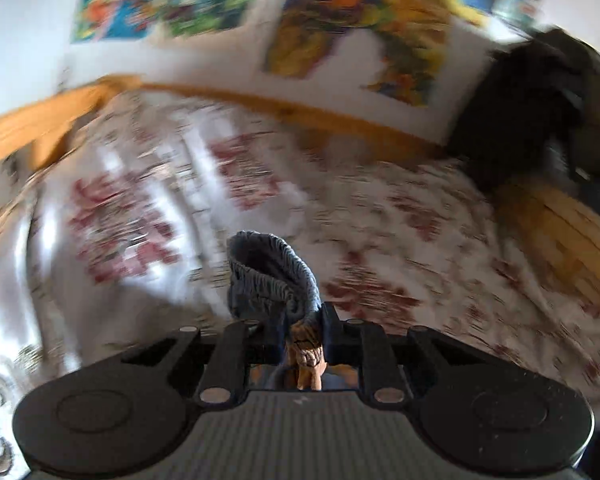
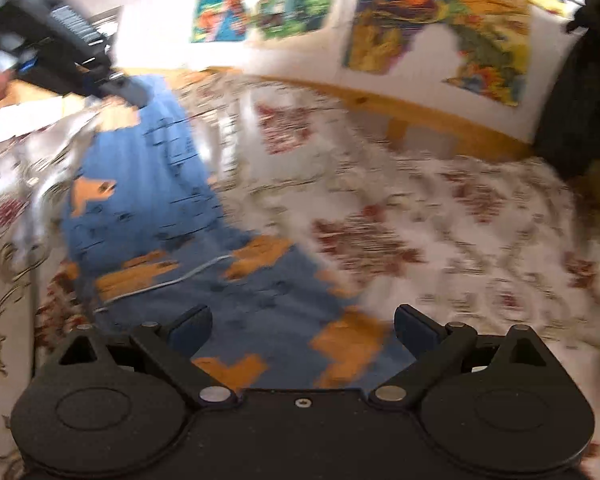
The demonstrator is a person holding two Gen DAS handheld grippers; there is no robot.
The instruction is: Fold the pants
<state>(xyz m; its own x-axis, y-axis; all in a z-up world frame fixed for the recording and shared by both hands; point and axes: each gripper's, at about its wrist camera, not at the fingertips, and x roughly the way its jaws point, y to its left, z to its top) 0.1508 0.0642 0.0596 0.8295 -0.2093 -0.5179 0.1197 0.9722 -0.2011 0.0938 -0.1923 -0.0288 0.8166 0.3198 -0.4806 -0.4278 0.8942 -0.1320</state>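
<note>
My left gripper (image 1: 303,334) is closed on the pants' (image 2: 148,184) waistband (image 1: 272,276), lifted above the bedspread (image 1: 400,232). My right gripper (image 2: 302,330) hangs with fingers apart over the pants, which run from it up and leftward across the bedspread. Posters (image 2: 432,28) hang on the wall behind the bed.

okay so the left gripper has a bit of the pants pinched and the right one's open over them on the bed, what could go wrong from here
1. The left gripper pinches only a small bunch of waistband on the pants; a hard pull might slip it free.
2. The right gripper hangs open above the fabric, so that side may sag or crease.
3. Both views are motion-blurred; moving this fast could rumple the bedspread beneath.
</note>
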